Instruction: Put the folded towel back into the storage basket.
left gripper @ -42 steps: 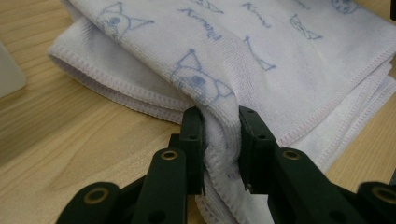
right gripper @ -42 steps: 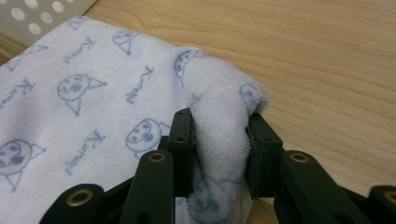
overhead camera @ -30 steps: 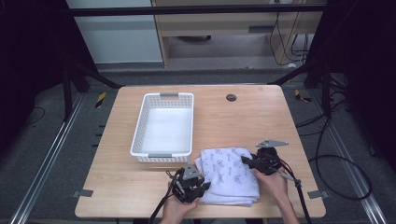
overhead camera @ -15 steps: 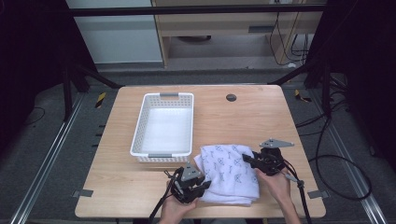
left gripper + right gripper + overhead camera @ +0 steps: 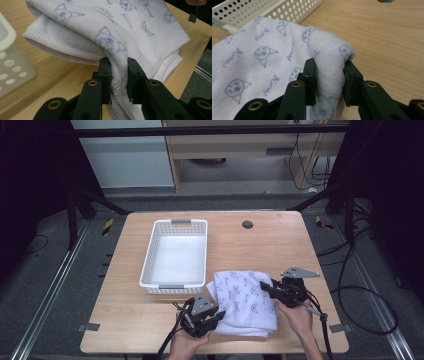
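A folded white towel (image 5: 247, 300) printed with blue cat faces lies on the wooden table (image 5: 260, 245) near its front edge. My left gripper (image 5: 214, 319) grips the towel's near left corner; in the left gripper view its jaws pinch a fold of the towel (image 5: 140, 30) between them (image 5: 118, 77). My right gripper (image 5: 267, 289) holds the towel's right edge; in the right gripper view a thick bunch of the towel (image 5: 262, 57) sits clamped between the jaws (image 5: 329, 75).
A white perforated basket (image 5: 176, 254) stands empty just left of and behind the towel, its wall seen close by (image 5: 274, 10) (image 5: 10, 67). A round grommet hole (image 5: 247, 224) lies at the table's back. Cables trail off the right side.
The right gripper has shifted slightly toward the front and right along the towel's edge. The towel's right side has bunched a little. The left gripper stays in place.
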### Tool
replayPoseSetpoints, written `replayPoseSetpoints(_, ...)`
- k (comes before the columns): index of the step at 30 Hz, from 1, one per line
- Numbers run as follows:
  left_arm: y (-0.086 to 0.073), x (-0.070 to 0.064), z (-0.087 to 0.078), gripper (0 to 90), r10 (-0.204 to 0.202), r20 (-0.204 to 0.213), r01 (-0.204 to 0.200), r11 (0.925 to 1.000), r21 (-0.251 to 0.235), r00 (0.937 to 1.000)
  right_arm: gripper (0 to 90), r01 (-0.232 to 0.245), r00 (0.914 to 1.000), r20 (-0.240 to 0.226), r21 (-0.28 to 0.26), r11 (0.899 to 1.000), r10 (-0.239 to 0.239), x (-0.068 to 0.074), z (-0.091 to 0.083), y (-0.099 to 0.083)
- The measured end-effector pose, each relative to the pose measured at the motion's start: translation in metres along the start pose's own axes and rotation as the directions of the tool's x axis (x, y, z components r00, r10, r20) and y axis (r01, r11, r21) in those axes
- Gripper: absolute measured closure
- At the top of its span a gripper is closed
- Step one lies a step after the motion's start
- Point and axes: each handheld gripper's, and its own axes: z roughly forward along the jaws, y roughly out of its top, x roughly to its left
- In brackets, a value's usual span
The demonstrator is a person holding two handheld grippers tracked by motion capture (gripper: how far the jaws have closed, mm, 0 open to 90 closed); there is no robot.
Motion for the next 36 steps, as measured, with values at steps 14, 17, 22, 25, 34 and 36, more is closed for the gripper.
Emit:
replayPoseSetpoints(14, 0.010, -0.002, -0.015, 75.5, 0.015, -0.002, -0.015, 0.9993, -0.033, 0.9999, 68.2, 0.012, 0.9999, -0.003, -0.051, 0.999, -0.012, 0.007, -0.013, 0.011)
replayPoseSetpoints(17, 0.011, -0.002, -0.017, 75.5, 0.012, -0.001, -0.012, 0.9994, -0.032, 0.9999, 68.2, 0.014, 0.9999, 0.001, -0.052, 0.999, -0.014, 0.009, -0.014, 0.012)
replayPoseSetpoints(22, 0.015, 0.000, -0.022, 75.5, 0.012, -0.001, -0.012, 0.9989, -0.045, 0.9999, 68.2, 0.025, 0.9997, 0.006, -0.067, 0.997, -0.025, 0.013, -0.017, 0.017)
replayPoseSetpoints(25, 0.016, 0.000, -0.024, 75.6, 0.011, -0.001, -0.011, 0.9986, -0.051, 0.9999, 68.2, 0.029, 0.9996, 0.005, -0.073, 0.997, -0.029, 0.014, -0.018, 0.018)
replayPoseSetpoints(34, 0.022, 0.003, -0.036, 75.6, 0.009, -0.004, -0.009, 0.9966, -0.082, 1.0000, 68.2, 0.049, 0.9988, 0.013, -0.105, 0.993, -0.048, 0.021, -0.024, 0.028)
replayPoseSetpoints(36, 0.023, 0.003, -0.038, 75.6, 0.012, -0.004, -0.012, 0.9962, -0.086, 0.9999, 68.3, 0.052, 0.9986, 0.013, -0.110, 0.993, -0.051, 0.023, -0.025, 0.030)
